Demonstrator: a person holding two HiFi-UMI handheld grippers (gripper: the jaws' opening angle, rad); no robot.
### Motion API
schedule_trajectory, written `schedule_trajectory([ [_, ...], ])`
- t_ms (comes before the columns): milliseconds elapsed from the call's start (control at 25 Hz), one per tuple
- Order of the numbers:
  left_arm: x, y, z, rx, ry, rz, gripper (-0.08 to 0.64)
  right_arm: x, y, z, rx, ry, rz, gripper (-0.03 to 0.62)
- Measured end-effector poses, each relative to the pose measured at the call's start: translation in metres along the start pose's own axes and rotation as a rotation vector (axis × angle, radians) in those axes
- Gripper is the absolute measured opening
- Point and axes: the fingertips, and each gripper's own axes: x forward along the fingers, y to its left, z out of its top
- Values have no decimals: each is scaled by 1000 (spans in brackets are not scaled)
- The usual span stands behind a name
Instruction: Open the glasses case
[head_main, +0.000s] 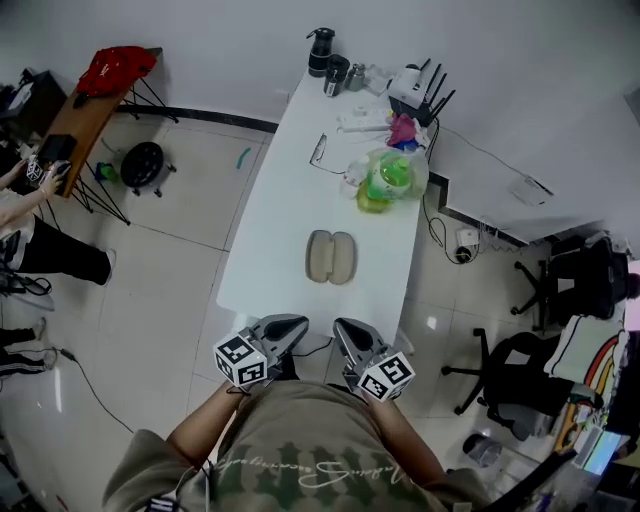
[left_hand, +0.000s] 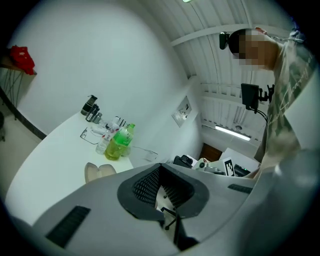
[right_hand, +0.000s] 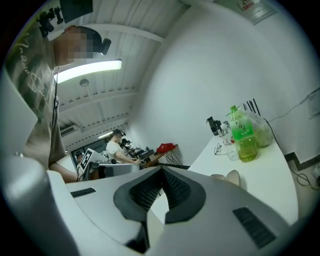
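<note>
The beige glasses case (head_main: 330, 257) lies in the middle of the long white table (head_main: 270, 230), spread flat as two oval halves side by side. It also shows low in the left gripper view as the case (left_hand: 99, 171) and in the right gripper view as the case (right_hand: 227, 177). My left gripper (head_main: 287, 327) and right gripper (head_main: 347, 331) hover side by side at the table's near end, well short of the case. Both are shut with nothing between the jaws. The left gripper (left_hand: 161, 167) and right gripper (right_hand: 161, 172) each show closed black pads.
Beyond the case stand a green bottle (head_main: 385, 178), eyeglasses (head_main: 318, 150), black cups (head_main: 322, 50) and a white router (head_main: 415, 90) at the far end. Office chairs (head_main: 520, 370) stand to the right. A wooden stand with a red bag (head_main: 115, 70) is at left.
</note>
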Motion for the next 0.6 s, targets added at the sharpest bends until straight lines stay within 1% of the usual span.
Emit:
schedule_trajectory([
  [120, 11, -30, -9, 27, -35, 49, 8, -29, 2, 1, -57, 1, 22, 9],
  [200, 13, -49, -19, 62, -23, 61, 8, -42, 4, 2, -79, -5, 26, 9],
  [280, 3, -58, -30, 71, -5, 85, 8, -49, 11, -3, -85, -12, 21, 9],
  [400, -9, -66, -34, 71, -29, 118, 8, -57, 14, -16, -89, -8, -2, 9],
  [480, -7, -72, -33, 90, -50, 145, 8, -66, 12, -23, -98, 0, 7, 9],
  [600, 5, -96, -47, 109, -60, 178, 8, -94, 7, -32, -101, 1, 22, 9],
])
